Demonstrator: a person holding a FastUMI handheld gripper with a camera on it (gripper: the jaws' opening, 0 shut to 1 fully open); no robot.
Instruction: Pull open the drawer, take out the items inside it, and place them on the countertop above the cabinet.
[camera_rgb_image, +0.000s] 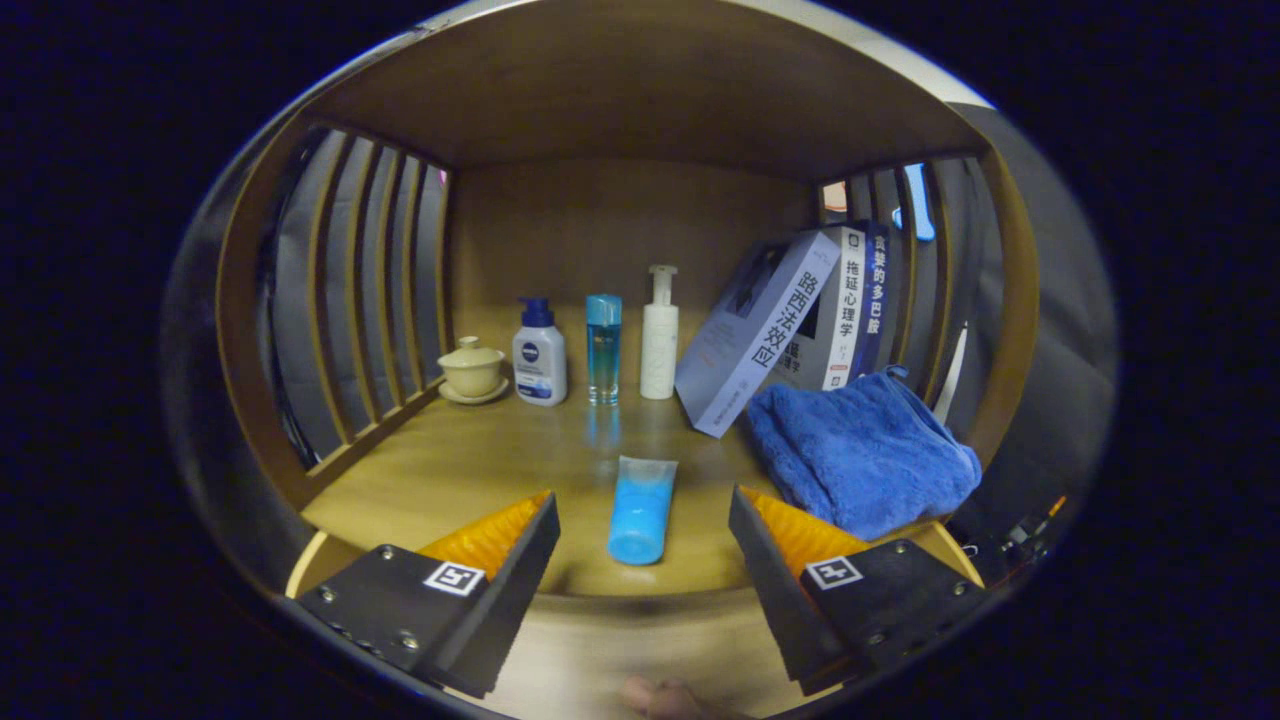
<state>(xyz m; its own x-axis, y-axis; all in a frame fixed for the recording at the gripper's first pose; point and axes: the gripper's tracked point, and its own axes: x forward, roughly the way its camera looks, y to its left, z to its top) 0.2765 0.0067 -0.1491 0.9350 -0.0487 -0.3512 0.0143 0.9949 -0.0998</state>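
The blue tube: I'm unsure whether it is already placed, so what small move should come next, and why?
Probably draw the tongs straight back. They are open, the blue tube lies flat on the countertop between the fingers, untouched, so it looks released; backing off avoids nudging it or the blue towel.

You have one gripper (640, 515) with two fingers, and they stand apart with nothing pressed between them. One blue tube (641, 507) lies on the countertop (470, 465) in the gap between the fingers. At the back you can count three bottles: one white with a blue pump (539, 352), one clear blue (603, 348), one all white (659, 333). There is one lidded cup (471, 367) on one saucer. You see three books (800, 320) leaning together, and one folded blue towel (862, 452).
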